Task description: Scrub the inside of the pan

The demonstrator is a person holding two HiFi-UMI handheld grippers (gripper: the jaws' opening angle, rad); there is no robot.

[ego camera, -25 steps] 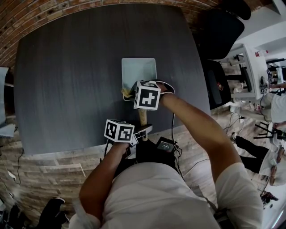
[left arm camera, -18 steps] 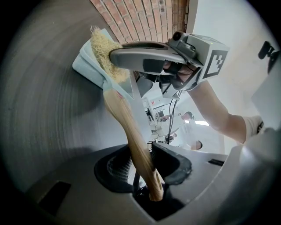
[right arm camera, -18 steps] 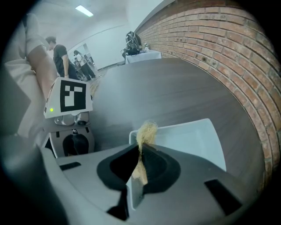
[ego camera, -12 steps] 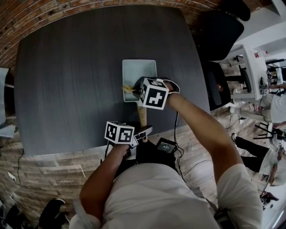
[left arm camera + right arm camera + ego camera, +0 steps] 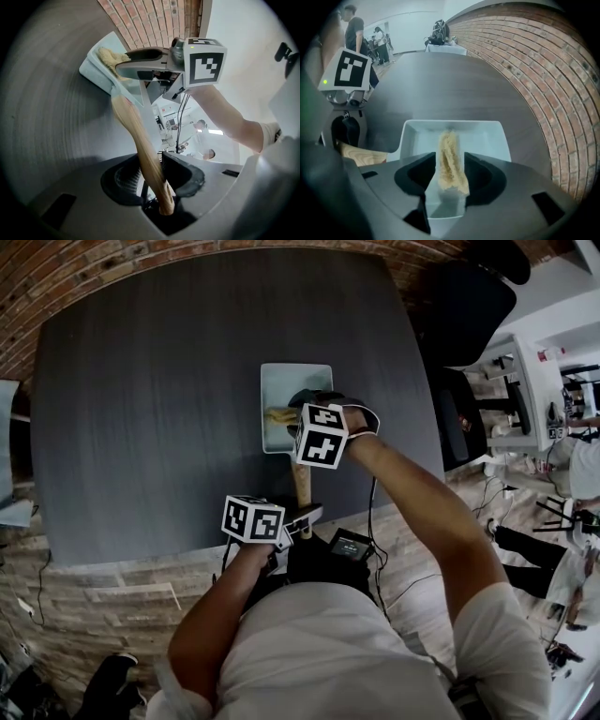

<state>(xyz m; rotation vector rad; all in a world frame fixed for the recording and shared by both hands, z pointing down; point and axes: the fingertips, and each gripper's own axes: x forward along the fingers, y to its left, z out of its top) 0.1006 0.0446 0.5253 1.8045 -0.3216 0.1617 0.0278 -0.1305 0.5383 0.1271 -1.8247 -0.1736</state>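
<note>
reaching out from the body, the left forearm is bent and kept short, so the left claw sits at the near edge of the worktop with its marker cube facing up. this claw is narrow and clamped on the end of the wooden handle, which runs away from the person to the pan. the right arm stretches further forward and angles in from the right, its hand wrapped round the right claw, which tips down over the pan's near half. its jaws are opening, and the yellowish scrubber stands between them with a gap on one side, its far end lying on the pan's pale floor. the square, light blue-grey pan rests flat on the dark worktop, towards the near edge. beyond the worktop's far edge runs a brick wall.
</note>
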